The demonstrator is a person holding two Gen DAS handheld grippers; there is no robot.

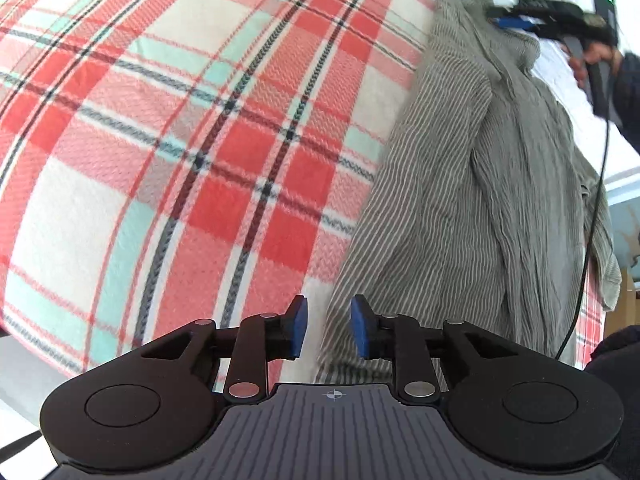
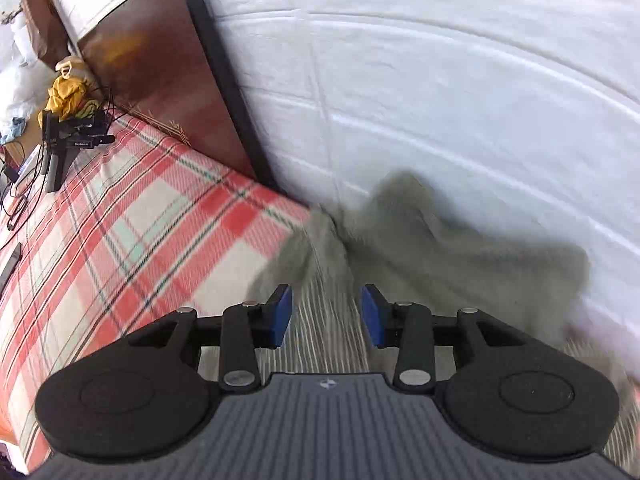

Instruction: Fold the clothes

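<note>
A grey striped shirt (image 1: 480, 180) lies lengthwise on a red, cream and mint plaid blanket (image 1: 180, 120), crumpled along its middle. My left gripper (image 1: 329, 328) hovers open over the shirt's near bottom corner, with nothing pinched between its blue pads. At the far end, a person's hand (image 1: 592, 60) holds my right gripper (image 1: 496, 16) by the collar. In the right wrist view the right gripper (image 2: 326, 316) is open above the blurred shirt (image 2: 420, 232), whose collar end bunches against the white wall. The plaid blanket (image 2: 140, 220) stretches to the left.
A white quilted wall (image 2: 440, 80) borders the bed beside a brown headboard (image 2: 160, 60). Far left on the blanket stand a black device with cables (image 2: 64, 144), a yellow cloth (image 2: 66, 94) and a dark phone (image 2: 10, 264). A black cable (image 1: 592, 240) hangs over the shirt's right edge.
</note>
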